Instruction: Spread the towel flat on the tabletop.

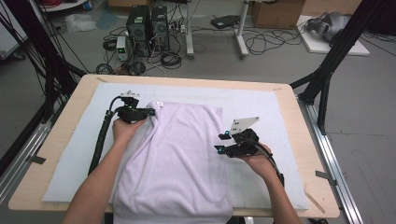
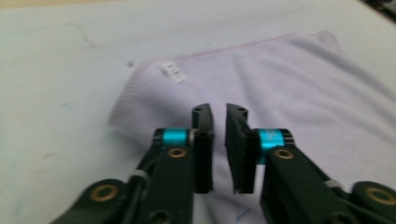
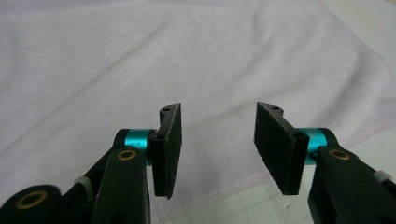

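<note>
A pale lilac towel [image 1: 177, 154] lies spread on the mat and hangs over the table's near edge. A small white label [image 2: 172, 73] sits at its far left corner. My left gripper [image 1: 150, 112] rests at that far left corner, over the cloth. In the left gripper view its jaws [image 2: 218, 140] stand a narrow gap apart, with nothing pinched and the towel [image 2: 289, 84] showing beneath. My right gripper [image 1: 220, 142] is at the towel's right edge. Its jaws [image 3: 217, 140] are wide open just above the hemmed edge of the towel [image 3: 140, 60], with nothing between them.
A light grey mat [image 1: 261, 100] covers most of the wooden table [image 1: 187, 79]. Black frame posts [image 1: 327, 70] stand at both sides. On the floor beyond are computer towers [image 1: 147, 28], several cables and a cardboard box [image 1: 275, 11].
</note>
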Tool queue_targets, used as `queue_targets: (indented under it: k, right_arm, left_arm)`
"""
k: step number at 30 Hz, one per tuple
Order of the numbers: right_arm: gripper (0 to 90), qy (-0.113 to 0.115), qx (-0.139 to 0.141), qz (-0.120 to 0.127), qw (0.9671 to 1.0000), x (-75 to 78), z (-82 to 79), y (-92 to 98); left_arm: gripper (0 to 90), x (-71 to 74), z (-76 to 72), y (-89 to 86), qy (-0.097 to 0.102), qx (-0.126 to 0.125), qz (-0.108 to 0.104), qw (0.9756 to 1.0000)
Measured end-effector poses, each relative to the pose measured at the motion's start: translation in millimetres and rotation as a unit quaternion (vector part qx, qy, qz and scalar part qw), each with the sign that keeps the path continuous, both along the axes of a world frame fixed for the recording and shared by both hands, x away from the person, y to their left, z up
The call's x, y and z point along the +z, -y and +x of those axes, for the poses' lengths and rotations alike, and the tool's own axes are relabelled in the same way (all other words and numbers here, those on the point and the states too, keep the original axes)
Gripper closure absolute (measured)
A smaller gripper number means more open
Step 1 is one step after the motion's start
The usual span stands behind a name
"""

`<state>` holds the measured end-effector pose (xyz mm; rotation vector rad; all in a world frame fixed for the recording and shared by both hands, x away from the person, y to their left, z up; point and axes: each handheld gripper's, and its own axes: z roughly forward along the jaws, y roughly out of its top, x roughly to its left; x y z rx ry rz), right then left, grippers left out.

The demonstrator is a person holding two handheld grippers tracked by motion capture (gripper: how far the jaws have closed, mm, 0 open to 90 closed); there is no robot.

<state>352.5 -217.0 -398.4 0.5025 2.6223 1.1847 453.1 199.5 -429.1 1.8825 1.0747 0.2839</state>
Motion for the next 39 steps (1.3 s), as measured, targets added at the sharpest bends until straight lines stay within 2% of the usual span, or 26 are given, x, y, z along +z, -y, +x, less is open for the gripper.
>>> queue_targets:
  k: [2, 5, 7, 9, 11, 12, 13, 14, 16, 17, 18, 20, 23, 25, 27, 29, 30, 31, 32, 33, 34, 35, 37, 39]
  right_arm:
    - [51.4, 0.005, 0.001, 0.003, 1.0, 1.5, -0.8, 0.7]
    - [51.4, 0.004, 0.002, 0.004, 1.0, 0.0, 0.9, -0.3]
    - [51.4, 0.001, 0.003, 0.0, 1.0, -1.6, 1.6, -2.7]
    - [51.4, 0.002, 0.007, -0.002, 1.0, -2.3, 1.5, -4.5]
    - [51.4, 0.001, 0.006, -0.003, 1.0, -2.4, 1.5, -4.7]
    - [51.4, 0.0, 0.005, -0.003, 1.0, -2.4, 1.4, -4.4]
    - [51.4, 0.0, 0.004, -0.002, 1.0, -2.3, 1.9, -3.7]
    - [51.4, 0.0, 0.005, -0.001, 1.0, -2.4, 2.2, -3.3]
    - [51.4, -0.001, 0.004, -0.001, 1.0, -1.8, 1.8, -2.3]
    - [51.4, -0.001, 0.004, -0.001, 1.0, -1.7, 1.7, -2.1]
    - [51.4, -0.001, 0.005, -0.002, 1.0, -1.8, 1.8, -1.9]
    - [51.4, -0.002, 0.005, -0.001, 1.0, -1.9, 2.1, -1.7]
    - [51.4, -0.001, 0.005, -0.001, 1.0, -2.2, 2.3, -2.2]
    - [51.4, -0.001, 0.006, -0.001, 1.0, -2.1, 1.6, -2.6]
    - [51.4, -0.002, 0.005, 0.001, 1.0, -2.1, 1.9, -2.1]
    - [51.3, -0.003, 0.003, 0.001, 1.0, -2.2, 2.6, -1.4]
    - [51.3, -0.003, 0.004, 0.002, 1.0, -2.5, 3.0, -1.5]
    - [51.2, -0.004, 0.004, 0.001, 1.0, -3.1, 3.5, -2.2]
    - [51.2, -0.004, 0.005, 0.001, 1.0, -3.7, 3.6, -2.7]
    - [51.0, -0.005, 0.005, -0.002, 1.0, -3.9, 3.5, -3.3]
    - [50.9, -0.004, 0.006, -0.003, 1.0, -4.4, 3.6, -3.8]
    - [50.9, -0.003, 0.005, -0.005, 1.0, -4.5, 3.4, -4.0]
    - [50.7, -0.005, 0.003, -0.004, 1.0, -4.5, 3.2, -3.9]
    - [50.7, -0.004, 0.004, -0.003, 1.0, -4.2, 3.6, -3.3]
  left_arm:
    - [74.1, -3.0, -2.6, -3.7, 0.001, -0.02, 0.012, 0.9997]
    - [66.2, -9.1, -1.8, -4.0, -0.017, -0.038, 0.018, 0.999]
    - [59.0, -12.0, -0.3, -0.9, -0.025, -0.035, 0.01, 0.999]
    - [53.6, -15.7, 1.2, 4.3, -0.029, -0.021, 0.011, 0.9993]
    - [52.2, -19.6, 2.9, 6.8, -0.04, -0.005, 0.008, 0.9992]
    - [52.5, -20.2, 3.6, 7.0, -0.041, 0.006, -0.006, 0.9991]
    - [57.1, -20.3, 3.9, 7.7, -0.041, 0.009, -0.006, 0.9991]
    - [63.9, -19.2, 3.1, 9.6, -0.029, 0.014, 0.007, 0.9995]
    - [74.0, -16.4, 1.9, 12.4, -0.014, 0.021, 0.01, 0.9996]
    - [83.5, -14.6, 1.0, 14.1, -0.004, 0.021, 0.013, 0.9997]
    - [87.2, -12.7, 0.6, 15.8, 0.004, 0.025, 0.021, 0.9994]
    - [87.8, -9.6, 0.8, 17.3, 0.009, 0.027, 0.017, 0.9995]
    - [87.9, -6.8, 2.2, 20.7, 0.006, 0.028, 0.025, 0.9993]
    - [88.0, -4.3, 2.1, 22.8, 0.013, 0.022, 0.025, 0.9994]
    - [88.1, 0.2, 0.6, 31.2, 0.022, 0.009, 0.019, 0.9995]
    - [88.1, 4.7, -1.2, 43.2, 0.03, -0.017, 0.013, 0.9993]
    - [88.1, 8.0, -2.9, 56.2, 0.032, -0.053, 0.013, 0.998]
    - [87.9, 8.9, -3.3, 62.7, 0.028, -0.077, 0.016, 0.9965]
    - [87.7, 10.2, -4.1, 71.4, 0.021, -0.11, 0.028, 0.9933]
    - [86.2, 12.0, -6.1, 78.8, 0.025, -0.136, 0.049, 0.9892]
    - [81.1, 13.9, -8.8, 83.4, 0.037, -0.15, 0.069, 0.9856]
    - [74.7, 15.7, -10.4, 84.3, 0.045, -0.153, 0.078, 0.9841]
    - [71.9, 18.4, -10.1, 79.4, 0.046, -0.145, 0.074, 0.9856]
    - [69.8, 19.3, -8.8, 73.0, 0.042, -0.139, 0.086, 0.9858]
